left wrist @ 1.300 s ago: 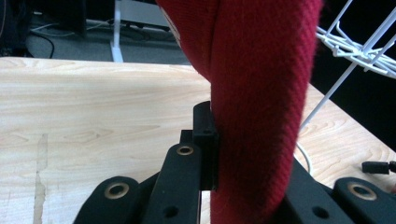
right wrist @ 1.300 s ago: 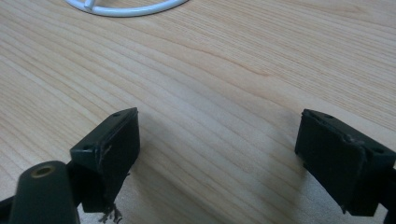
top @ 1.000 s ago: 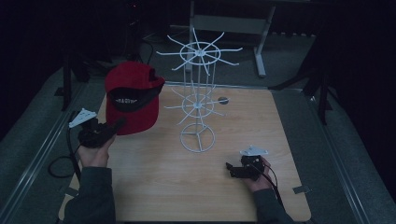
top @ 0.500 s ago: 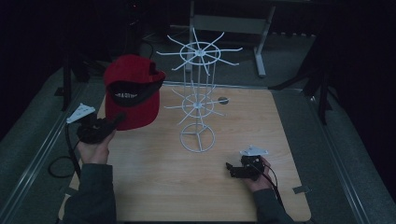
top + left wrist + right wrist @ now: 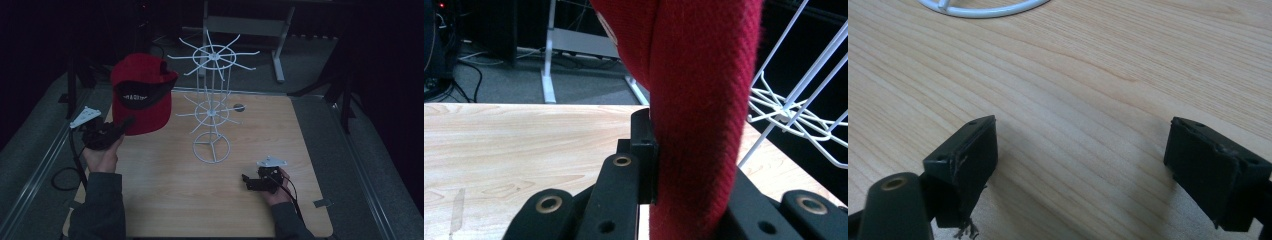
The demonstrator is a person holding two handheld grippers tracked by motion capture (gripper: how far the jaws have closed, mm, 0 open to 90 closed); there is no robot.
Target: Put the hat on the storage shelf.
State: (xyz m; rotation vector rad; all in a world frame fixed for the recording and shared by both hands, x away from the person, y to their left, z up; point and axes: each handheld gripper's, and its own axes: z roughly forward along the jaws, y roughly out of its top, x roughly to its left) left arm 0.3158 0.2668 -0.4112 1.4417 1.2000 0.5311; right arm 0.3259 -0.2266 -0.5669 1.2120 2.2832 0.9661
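A red cap with a black inner band hangs in the air over the table's left side, and my left gripper is shut on its lower edge. In the left gripper view the red fabric stands pinched between the black jaws. A white wire rack with spoked arms at two levels stands mid-table, just right of the cap. My right gripper rests low on the wooden table at the front right, open, with bare wood between its fingers.
The rack's round wire base sits in front of its pole, and part of that base lies ahead of the right gripper. A small dark disc lies behind the rack. A metal stand is beyond the table's far edge.
The left gripper has lifted the cap higher and moved it right toward the rack. The right gripper has stayed put.
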